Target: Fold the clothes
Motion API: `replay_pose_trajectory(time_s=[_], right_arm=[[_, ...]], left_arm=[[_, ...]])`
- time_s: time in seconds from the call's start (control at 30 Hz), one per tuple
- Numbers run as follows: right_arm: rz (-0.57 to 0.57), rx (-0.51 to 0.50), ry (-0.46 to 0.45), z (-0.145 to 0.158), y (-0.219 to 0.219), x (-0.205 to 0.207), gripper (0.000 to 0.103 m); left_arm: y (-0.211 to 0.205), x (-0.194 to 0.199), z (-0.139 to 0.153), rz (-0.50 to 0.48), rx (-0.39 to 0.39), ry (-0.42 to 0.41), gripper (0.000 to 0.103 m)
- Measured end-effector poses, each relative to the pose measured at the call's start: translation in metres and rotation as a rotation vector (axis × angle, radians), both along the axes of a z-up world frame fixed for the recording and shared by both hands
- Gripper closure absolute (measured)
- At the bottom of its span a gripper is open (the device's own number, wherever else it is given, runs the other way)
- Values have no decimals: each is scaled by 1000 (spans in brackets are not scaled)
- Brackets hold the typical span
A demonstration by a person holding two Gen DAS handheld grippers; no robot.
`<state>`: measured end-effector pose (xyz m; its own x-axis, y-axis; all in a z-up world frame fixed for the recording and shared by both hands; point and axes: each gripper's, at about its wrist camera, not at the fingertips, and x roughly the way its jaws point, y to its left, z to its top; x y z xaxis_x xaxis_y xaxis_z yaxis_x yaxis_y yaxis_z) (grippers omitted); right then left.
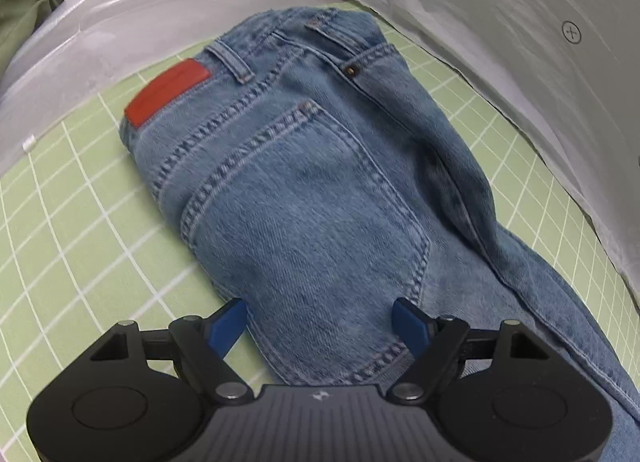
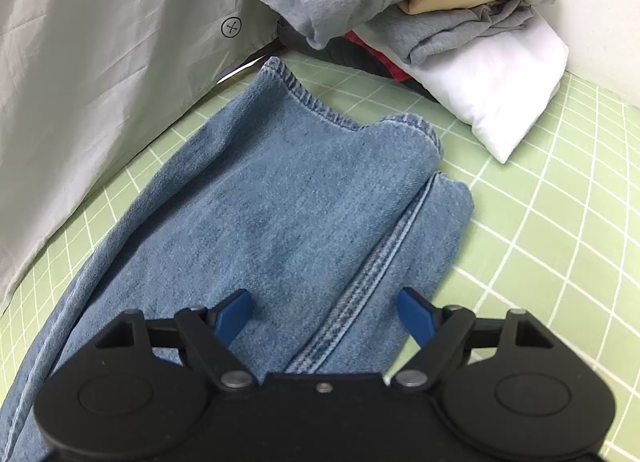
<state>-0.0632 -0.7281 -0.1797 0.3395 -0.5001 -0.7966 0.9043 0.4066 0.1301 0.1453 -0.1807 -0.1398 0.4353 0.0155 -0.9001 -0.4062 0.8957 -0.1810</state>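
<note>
Lying on the green gridded tabletop [image 1: 72,198], the jeans [image 1: 304,190] are running out of frame; writing on their red patch [image 1: 166,92] is unreadable. Left gripper [image 1: 320,320] and right gripper [image 2: 326,312] are hovering wide open, empty.

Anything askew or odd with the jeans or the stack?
Minor only: the blue denim jeans lie folded lengthwise, but the two leg hems don't line up, one sitting further out. The pile of folded clothes beyond is lumpy. Both grippers open, holding nothing.
</note>
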Motion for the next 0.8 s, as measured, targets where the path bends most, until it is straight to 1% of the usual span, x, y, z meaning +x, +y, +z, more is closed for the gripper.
replay_pose_trajectory(time_s=[0.03,0.07,0.1,0.13,0.17,0.2,0.27,0.3,0.33,0.37,0.4,0.47,0.53,0.6,0.7,0.77,0.8], right_arm=[[2,-7,3,0,0,0,42],[4,-14,5,0,0,1,50],[6,-20,8,0,0,1,67],[20,-27,9,0,1,-3,79],[33,-33,11,0,2,-7,83],[47,-39,13,0,3,-12,89],[74,-51,16,0,5,-20,92],[87,-58,18,0,6,-24,92],[99,-64,20,0,7,-29,93],[96,-69,34,1,11,-38,93],[93,-74,48,1,15,-48,93],[86,-84,75,2,22,-68,103],[66,-103,107,0,31,-95,103],[22,-70,77,-3,34,-132,103],[23,-12,10,1,34,-169,103],[37,3,-25,6,32,-179,99],[44,7,-37,7,31,-180,92]], left_arm=[[-2,0,-2,-4,2,-2,36],[-5,0,-3,-8,4,-4,42],[-5,-1,-4,-4,11,-11,57],[-5,-2,-5,2,18,-19,74],[1,-4,-5,19,-7,-28,77],[7,-6,-6,37,-36,-36,82],[20,-10,-7,73,-93,-54,86],[26,-12,-7,91,-121,-62,90],[32,-14,-8,109,-150,-71,92],[38,-16,-9,127,-178,-80,92],[47,-20,-8,139,-190,-84,93],[58,-28,-7,133,-165,-98,93],[54,-36,-3,105,-156,-98,93],[49,-43,1,76,-149,-98,93],[42,-55,6,32,-137,-96,89],[38,-62,10,2,-129,-95,89],[36,-66,12,-12,-126,-95,88]])
